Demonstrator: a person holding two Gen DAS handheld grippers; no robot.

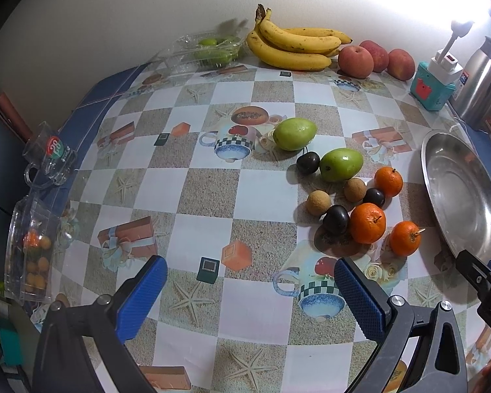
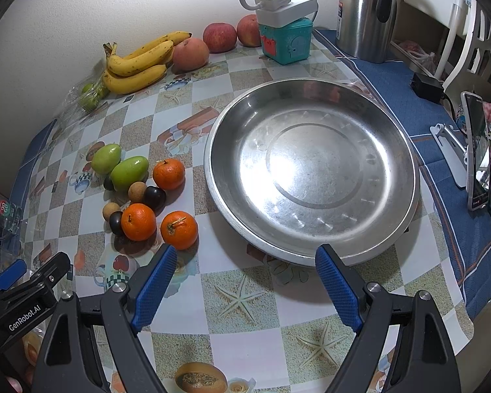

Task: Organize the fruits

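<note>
Worktop (image 2: 245, 344) under a checked cloth, with the fruit set out beside an empty steel dish (image 2: 311, 167). The left gripper (image 1: 248, 298) hangs over bare cloth, jaws apart with nothing between them. The right gripper (image 2: 245, 285) hangs just short of the dish's near rim, jaws likewise apart and empty.

The loose fruit lies in one cluster left of the dish — near it, not touching. Two green fruits (image 2: 129, 172) sit at the far side of the cluster. Three oranges (image 2: 138, 222) lie nearest the dish, one of them just ahead of the right gripper's left finger. Two tan round fruits (image 1: 318, 202) and three dark plums (image 1: 335, 220) are mixed in among the oranges, several touching.

Along the back wall: a bunch of bananas (image 1: 294, 47) and, beside it, three peaches (image 1: 355, 61). Left of the bananas, a clear box (image 1: 209, 50) holds more green fruit. Right of the peaches stands a teal box (image 2: 286, 41) with a white power strip (image 2: 286, 3) on top — and beyond it a steel kettle (image 2: 365, 13). At the left edge, a clear tub (image 1: 29, 255) holds small orange fruit.
</note>
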